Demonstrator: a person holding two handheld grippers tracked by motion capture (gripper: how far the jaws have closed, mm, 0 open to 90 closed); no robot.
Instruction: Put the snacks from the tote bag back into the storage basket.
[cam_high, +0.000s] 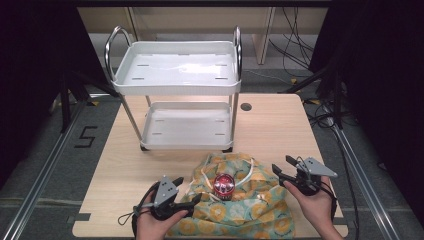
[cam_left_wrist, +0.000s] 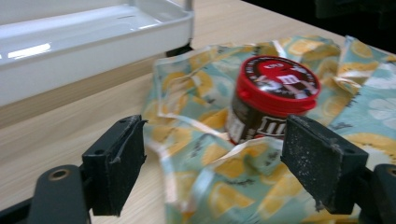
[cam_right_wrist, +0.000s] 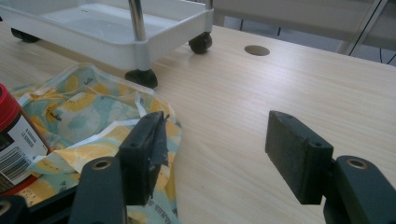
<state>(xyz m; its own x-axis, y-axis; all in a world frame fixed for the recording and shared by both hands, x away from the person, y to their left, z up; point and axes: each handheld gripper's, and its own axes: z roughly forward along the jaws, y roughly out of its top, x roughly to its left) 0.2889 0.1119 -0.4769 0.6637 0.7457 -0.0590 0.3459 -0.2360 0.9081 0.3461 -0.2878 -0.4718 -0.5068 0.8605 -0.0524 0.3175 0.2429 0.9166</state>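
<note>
At the near left of the table (cam_high: 125, 165), in the high view: left gripper (cam_high: 186, 191) held in a hand (cam_high: 152, 222), jaws spread apart with nothing between them, tips over the left edge of the cloth bag (cam_high: 240, 212). In the left gripper view, same spread jaws framing the jar (cam_left_wrist: 271, 105) without touching it, bag fabric rumpled between and below them.

Further back, left of centre: a white cart (cam_high: 177, 90) with two tray shelves on chrome posts, standing on the table on small black wheels; both trays bare (just slots in the floors and a glare of light on the top one).

At centre near: bag in pale teal with a yellow lemon-slice print, lying crumpled and loose, white drawstring (cam_high: 200, 182) trailing across it. In the bag's open folds, jar standing upright, fabric gathered around its lower half. Red screw lid with a glossy printed top, dark brown label below with white lettering; barcode on a white panel visible in the right gripper view (cam_right_wrist: 16, 149).

At the right: right gripper (cam_high: 286, 171), also released, jaws wide over bare wood just beside the bag's right edge, touching nothing.
</note>
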